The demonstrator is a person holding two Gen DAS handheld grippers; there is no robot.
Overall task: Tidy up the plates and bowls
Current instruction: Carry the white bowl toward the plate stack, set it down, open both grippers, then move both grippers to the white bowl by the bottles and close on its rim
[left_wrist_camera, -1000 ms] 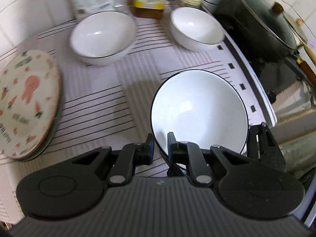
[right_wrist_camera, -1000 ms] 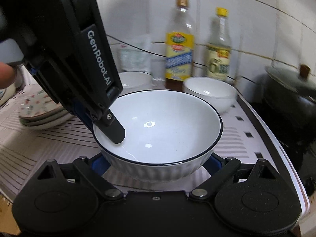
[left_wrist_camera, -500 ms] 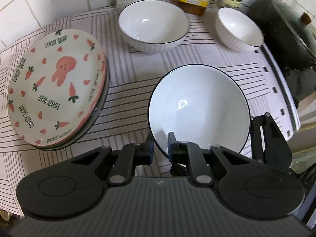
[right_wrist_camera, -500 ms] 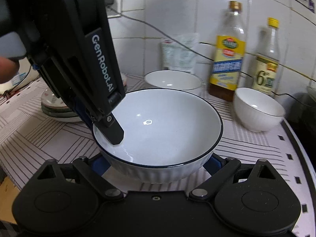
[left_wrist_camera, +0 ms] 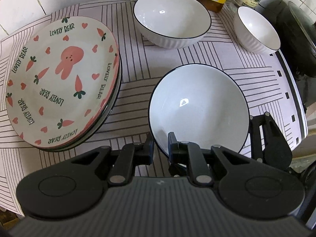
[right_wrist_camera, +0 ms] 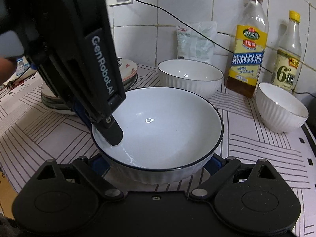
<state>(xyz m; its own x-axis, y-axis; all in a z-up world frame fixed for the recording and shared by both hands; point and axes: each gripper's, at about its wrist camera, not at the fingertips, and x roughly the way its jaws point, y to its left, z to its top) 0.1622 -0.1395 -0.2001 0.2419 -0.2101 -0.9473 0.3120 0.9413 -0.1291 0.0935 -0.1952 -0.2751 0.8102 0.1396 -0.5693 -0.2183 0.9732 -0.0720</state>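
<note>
A white bowl with a dark rim [left_wrist_camera: 197, 108] [right_wrist_camera: 158, 126] hangs just above the striped cloth [left_wrist_camera: 138, 67], held by both grippers. My left gripper [left_wrist_camera: 160, 146] [right_wrist_camera: 113, 132] is shut on its near-left rim, one finger inside and one outside. My right gripper [right_wrist_camera: 157, 162] [left_wrist_camera: 270, 138] clasps the bowl's lower wall from both sides, blue pads against it. Behind stands a like large bowl [left_wrist_camera: 171, 17] [right_wrist_camera: 190, 77], and a small white bowl [left_wrist_camera: 256, 29] [right_wrist_camera: 280, 108] to its right. A stack of rabbit-print plates [left_wrist_camera: 63, 79] [right_wrist_camera: 128, 69] lies to the left.
Two bottles [right_wrist_camera: 246, 59] [right_wrist_camera: 286, 59] and a white bag [right_wrist_camera: 195, 39] stand against the tiled wall. A black pan with a lid [left_wrist_camera: 296, 29] sits at the far right, past the cloth's edge. A black cable [right_wrist_camera: 177, 19] runs along the wall.
Both grippers carried the held bowl leftward along the counter and a little lower. The plate stack and the large rear bowl now sit closer; the pan has slid toward the right edge.
</note>
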